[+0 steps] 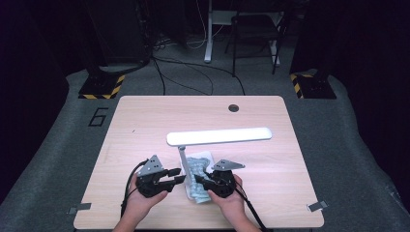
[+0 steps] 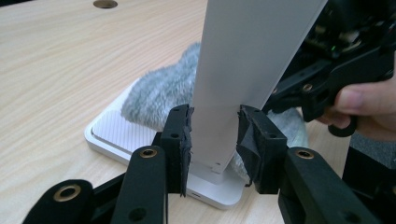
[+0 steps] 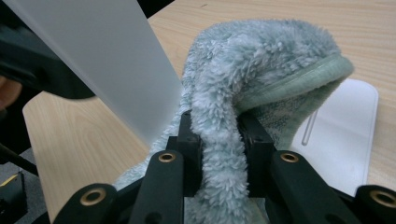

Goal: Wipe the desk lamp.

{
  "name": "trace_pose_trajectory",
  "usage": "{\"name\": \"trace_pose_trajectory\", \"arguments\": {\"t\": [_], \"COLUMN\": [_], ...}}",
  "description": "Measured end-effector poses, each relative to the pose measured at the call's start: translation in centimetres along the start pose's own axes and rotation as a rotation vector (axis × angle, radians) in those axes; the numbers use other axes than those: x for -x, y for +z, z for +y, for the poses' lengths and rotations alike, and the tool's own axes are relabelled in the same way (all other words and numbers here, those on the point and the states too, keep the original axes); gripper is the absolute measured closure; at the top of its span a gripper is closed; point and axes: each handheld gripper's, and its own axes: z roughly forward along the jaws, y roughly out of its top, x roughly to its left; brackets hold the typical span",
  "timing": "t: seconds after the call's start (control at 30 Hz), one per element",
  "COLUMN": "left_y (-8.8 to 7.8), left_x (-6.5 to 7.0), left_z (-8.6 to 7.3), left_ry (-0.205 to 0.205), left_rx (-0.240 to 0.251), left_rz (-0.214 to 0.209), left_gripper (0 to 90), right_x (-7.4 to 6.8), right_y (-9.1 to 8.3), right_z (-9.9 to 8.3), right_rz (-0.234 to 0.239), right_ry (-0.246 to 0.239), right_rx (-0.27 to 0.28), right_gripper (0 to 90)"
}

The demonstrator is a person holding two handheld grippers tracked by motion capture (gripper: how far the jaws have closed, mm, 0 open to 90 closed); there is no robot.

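Left gripper (image 2: 215, 140): black jaws clenched on flat white upright stem of desk lamp (image 2: 243, 79), low, just above its base. Right gripper (image 3: 219, 144): jaws clamped on fold of fluffy pale grey-green cloth (image 3: 261, 60). Cloth draped over white rectangular lamp base (image 2: 112, 133), touching stem. In high view lamp's long white head (image 1: 218, 136) lies level above base, both grippers at near edge of light wood desk (image 1: 145, 116), one either side of stem. Round cable hole (image 1: 233, 108) at desk's far side.
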Motion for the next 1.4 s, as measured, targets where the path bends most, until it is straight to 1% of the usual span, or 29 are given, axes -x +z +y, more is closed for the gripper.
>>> {"name": "trace_pose_trajectory", "arguments": {"t": [0.03, 0.07, 0.1, 0.13, 0.17, 0.2, 0.3, 0.33, 0.4, 0.5, 0.53, 0.63, 0.7, 0.77, 0.9, 0.93, 0.97, 1.03, 1.07, 1.1, 1.13, 1.17, 1.2, 1.23, 1.27, 1.3, 1.33, 1.37, 1.4], "left_y": [0.1, 0.1, 0.2, 0.2, 0.2, 0.3, 0.3, 0.3, 0.4, 0.4, 0.4, 0.4, 0.6, 0.6, 0.6, 0.6, 0.6, 0.7, 0.8, 0.8, 1.0, 1.1, 1.1, 1.2, 1.1, 1.0, 0.7, 0.7, 0.4], "left_x": [0.0, 0.0, 0.0, 0.0, 0.0, 0.0, -0.1, -0.1, -0.1, -0.1, -0.1, -0.1, 0.0, 0.0, -0.1, -0.1, -0.1, 0.0, 0.1, 0.1, 0.3, 0.4, 0.4, 0.6, 0.5, 0.6, 0.7, 0.7, 0.7], "left_z": [-0.1, -0.1, -0.3, -0.4, -0.4, -0.4, -0.4, -0.4, -0.5, -0.5, -0.5, -0.4, -0.4, -0.3, -0.3, -0.3, -0.3, -0.3, -0.2, -0.2, -0.2, -0.1, 0.0, 0.1, 0.3, 0.4, 0.6, 0.6, 0.7], "left_ry": [0.005, 0.009, 0.005, 0.002, 0.002, 0.003, 0.002, -0.003, -0.005, -0.006, -0.004, -0.005, -0.011, -0.001, 0.001, -0.006, -0.006, -0.007, -0.001, -0.001, 0.002, 0.007, 0.028, 0.015, 0.026, 0.01, 0.014, 0.014, 0.017], "left_rx": [0.0, -0.011, -0.003, -0.004, -0.004, -0.003, -0.015, -0.014, -0.004, -0.003, -0.004, -0.012, -0.001, -0.007, -0.009, -0.015, -0.015, -0.008, -0.017, -0.017, -0.013, -0.023, -0.026, -0.022, -0.016, -0.004, 0.009, 0.009, 0.009], "left_rz": [0.005, -0.003, 0.004, 0.002, 0.002, 0.005, -0.002, -0.003, 0.003, 0.002, 0.001, -0.004, 0.003, 0.004, 0.004, -0.004, -0.004, 0.001, -0.013, -0.013, -0.013, -0.023, -0.011, -0.017, -0.015, -0.011, -0.009, -0.009, -0.022], "left_gripper": [64.4, 64.4, 64.4, 64.5, 64.5, 64.5, 64.5, 64.5, 64.5, 64.5, 64.6, 64.6, 64.6, 64.6, 64.6, 64.6, 64.6, 64.5, 64.5, 64.2, 63.7, 63.7, 63.6, 63.6, 62.1, 62.1, 62.4, 62.9, 62.9], "right_x": [-0.1, -0.1, -0.1, -0.2, -0.2, -0.2, -0.5, -0.7, -0.8, -1.0, -1.1, -1.3, -1.3, -1.4, -2.1, -2.3, -2.3, -2.5, -2.7, -2.7, -2.7, -2.7, -2.8, -2.8, -2.8, -2.8, -2.8, -2.8, -2.7], "right_y": [-0.2, -0.2, -0.3, -0.6, -0.6, -0.7, -1.0, -1.3, -1.5, -1.7, -2.0, -2.3, -2.5, -2.8, -3.7, -4.1, -4.1, -4.4, -4.8, -4.8, -5.0, -5.0, -5.3, -5.3, -5.6, -5.6, -5.7, -5.7, -5.7], "right_z": [0.2, 0.3, 0.5, 0.8, 0.8, 1.1, 1.4, 1.8, 2.0, 2.3, 2.6, 3.0, 3.4, 3.8, 4.9, 5.4, 5.4, 5.9, 6.3, 6.3, 6.8, 6.8, 7.2, 7.2, 7.6, 7.6, 7.8, 7.8, 7.9], "right_rz": [0.01, 0.012, 0.016, 0.031, 0.031, 0.038, 0.042, 0.043, 0.049, 0.048, 0.048, 0.057, 0.06, 0.067, 0.074, 0.078, 0.078, 0.076, 0.083, 0.083, 0.097, 0.097, 0.103, 0.103, 0.11, 0.11, 0.103, 0.103, 0.104], "right_ry": [-0.003, 0.0, 0.004, 0.017, 0.017, 0.028, 0.036, 0.04, 0.03, 0.038, 0.02, 0.018, 0.01, 0.006, -0.002, -0.005, -0.005, -0.011, -0.001, -0.001, -0.01, -0.01, -0.019, -0.019, -0.023, -0.023, -0.02, -0.02, -0.026], "right_rx": [-0.004, 0.002, 0.005, 0.014, 0.014, 0.028, 0.043, 0.058, 0.059, 0.074, 0.084, 0.093, 0.101, 0.113, 0.138, 0.153, 0.153, 0.17, 0.183, 0.183, 0.212, 0.212, 0.228, 0.228, 0.231, 0.231, 0.232, 0.232, 0.234], "right_gripper": [73.9, 74.0, 74.1, 74.2, 74.2, 74.3, 74.3, 74.4, 74.4, 74.3, 74.4, 74.4, 74.4, 74.4, 74.4, 74.4, 74.4, 74.4, 74.3, 74.3, 74.3, 74.3, 74.1, 74.1, 74.1, 74.1, 73.9, 73.9, 73.7]}}
